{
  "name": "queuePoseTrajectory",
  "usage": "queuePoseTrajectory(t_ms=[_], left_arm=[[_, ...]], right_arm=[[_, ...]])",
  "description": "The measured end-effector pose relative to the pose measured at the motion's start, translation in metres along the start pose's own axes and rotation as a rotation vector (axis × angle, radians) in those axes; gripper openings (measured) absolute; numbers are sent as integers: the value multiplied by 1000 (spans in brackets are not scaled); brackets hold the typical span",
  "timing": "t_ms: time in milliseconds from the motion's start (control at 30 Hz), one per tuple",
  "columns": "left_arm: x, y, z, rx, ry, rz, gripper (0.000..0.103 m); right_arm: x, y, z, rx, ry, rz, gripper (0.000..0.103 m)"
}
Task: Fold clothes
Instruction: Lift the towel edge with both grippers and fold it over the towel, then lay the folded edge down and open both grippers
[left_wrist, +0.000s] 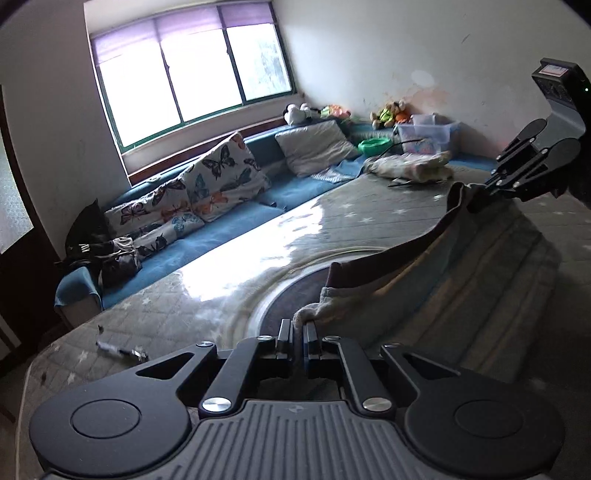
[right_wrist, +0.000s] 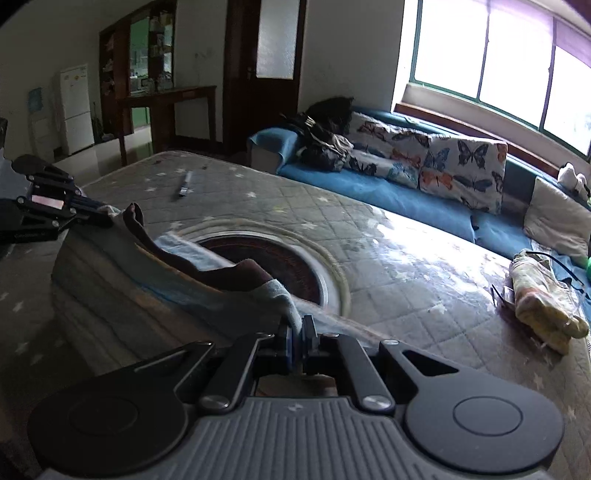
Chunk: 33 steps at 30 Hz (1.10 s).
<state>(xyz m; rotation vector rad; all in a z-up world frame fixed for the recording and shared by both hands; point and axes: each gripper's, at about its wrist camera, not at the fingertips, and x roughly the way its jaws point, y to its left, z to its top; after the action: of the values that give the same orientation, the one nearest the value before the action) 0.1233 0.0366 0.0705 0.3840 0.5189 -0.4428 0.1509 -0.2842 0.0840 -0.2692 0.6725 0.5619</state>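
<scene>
A striped grey-brown garment (left_wrist: 491, 273) with a dark maroon edge and a pale cuff hangs stretched above the quilted mattress (left_wrist: 207, 295). My left gripper (left_wrist: 298, 325) is shut on one corner of it. My right gripper (left_wrist: 476, 201) pinches the far corner at the right of the left wrist view. In the right wrist view the same garment (right_wrist: 122, 291) spans between my right gripper (right_wrist: 297, 323), shut on the pale cuff, and my left gripper (right_wrist: 105, 218) at the far left.
A folded yellowish cloth (right_wrist: 543, 306) lies at the mattress's right edge. A pen-like object (right_wrist: 184, 184) rests near its far side. A blue sofa (right_wrist: 406, 199) with butterfly pillows (right_wrist: 461, 166) and dark bags (right_wrist: 325, 140) runs under the window. Plastic boxes (left_wrist: 428, 131) and toys sit by the wall.
</scene>
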Motion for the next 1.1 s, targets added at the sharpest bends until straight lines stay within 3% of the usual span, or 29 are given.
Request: queuePoseTrajectory(t_ms=[300, 467, 533, 733, 1000, 1100], left_arm=[[95, 19, -6, -40, 134, 37, 10], [117, 24, -18, -69, 182, 85, 16], [120, 29, -20, -100, 185, 105, 21], [114, 42, -13, -180, 170, 194, 21], [77, 18, 4, -235, 102, 103, 21], [79, 2, 8, -254, 102, 41, 21]], right_arm=[[84, -37, 2, 118, 63, -23, 6], [116, -50, -6, 213, 81, -25, 14], [118, -57, -8, 274, 72, -23, 25], [107, -62, -6, 331, 24, -58, 28], [90, -35, 5, 240, -59, -193, 28], [95, -32, 6, 256, -37, -125, 28]])
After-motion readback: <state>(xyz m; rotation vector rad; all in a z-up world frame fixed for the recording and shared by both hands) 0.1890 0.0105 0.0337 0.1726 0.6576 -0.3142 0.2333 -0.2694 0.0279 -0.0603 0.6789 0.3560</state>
